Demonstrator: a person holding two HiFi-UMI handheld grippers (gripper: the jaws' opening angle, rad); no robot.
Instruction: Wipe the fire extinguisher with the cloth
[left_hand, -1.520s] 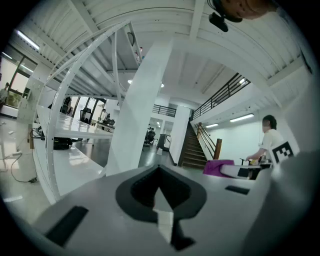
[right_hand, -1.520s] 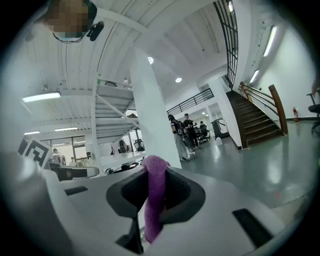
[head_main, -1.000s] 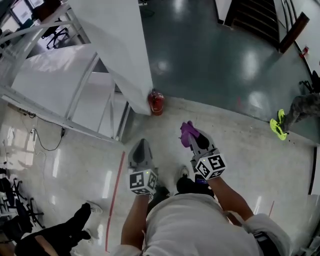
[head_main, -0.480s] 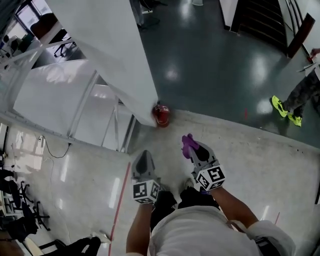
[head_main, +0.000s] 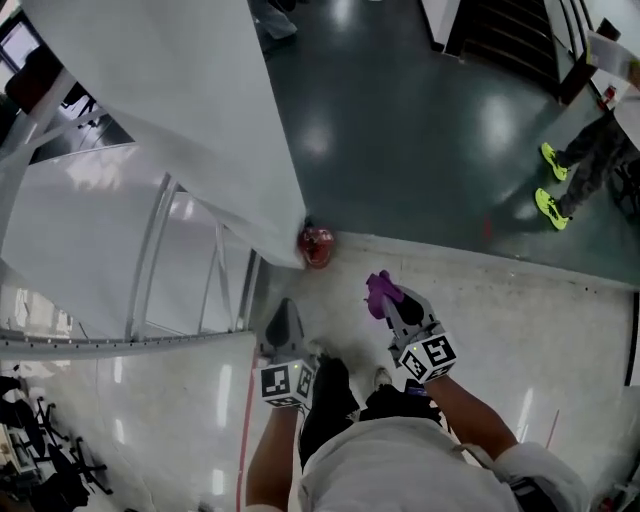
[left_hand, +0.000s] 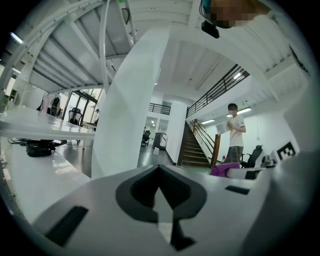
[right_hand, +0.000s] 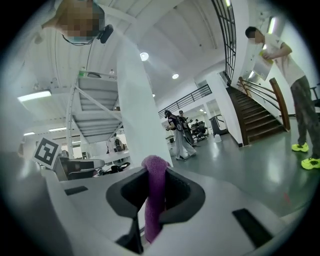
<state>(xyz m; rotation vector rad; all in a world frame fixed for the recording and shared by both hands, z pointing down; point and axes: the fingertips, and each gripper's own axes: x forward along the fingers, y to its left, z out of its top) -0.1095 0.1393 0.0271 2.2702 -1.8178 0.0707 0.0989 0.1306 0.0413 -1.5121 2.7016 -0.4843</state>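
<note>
Pale shiny floor (head_main: 520, 310) meets a darker floor, and the red extinguisher (head_main: 316, 245) stands on that line, close against the foot of a big white pillar (head_main: 220, 120). A second ago it is higher up in the head view and farther from the grippers. Now it is a bit nearer, so the person holding them seems to be walking up to it, and both grippers come along. The holds do not change. The left gripper (head_main: 285, 308) has its jaws pressed tight together with nothing in them. The right gripper (head_main: 392, 296) has its jaws closed on the purple cloth (head_main: 378, 292), and a bunch of cloth pokes out past the tips. The cloth is not touching the extinguisher yet; there is bare floor between them. So I think no wiping has started, and this is only the walk over. The extinguisher is low on the floor, so the right gripper likely has to go down a long way to rub it.
</note>
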